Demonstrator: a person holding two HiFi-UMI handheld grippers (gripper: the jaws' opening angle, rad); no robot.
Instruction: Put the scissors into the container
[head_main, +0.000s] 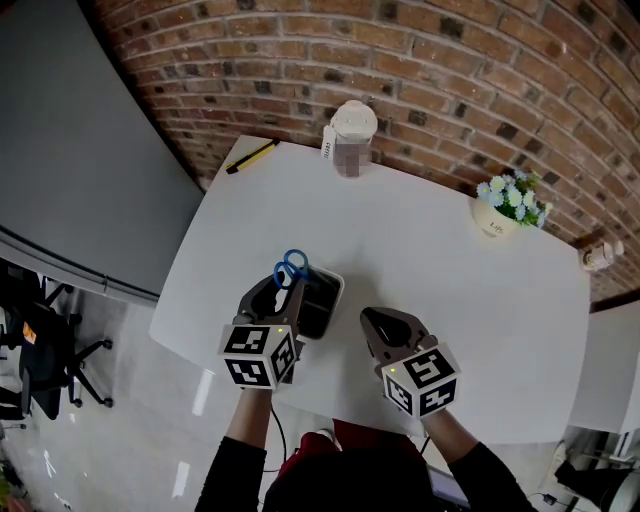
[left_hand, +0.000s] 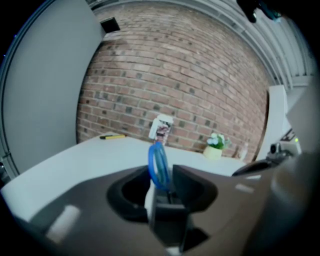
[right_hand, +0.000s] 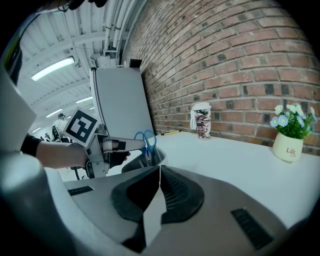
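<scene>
Blue-handled scissors are clamped just below their loops by the left hand-held gripper. They are held upright, loops up, so that the blades are pointed down into the dark container, which is set near the desk's front edge, at about 7 o'clock from its middle. Whether the tips touch the bottom cannot be told (they are hidden by the jaws). The right hand-held gripper is held at 5 o'clock with its jaws together on nothing, apparently parked clear of the drop.
</scene>
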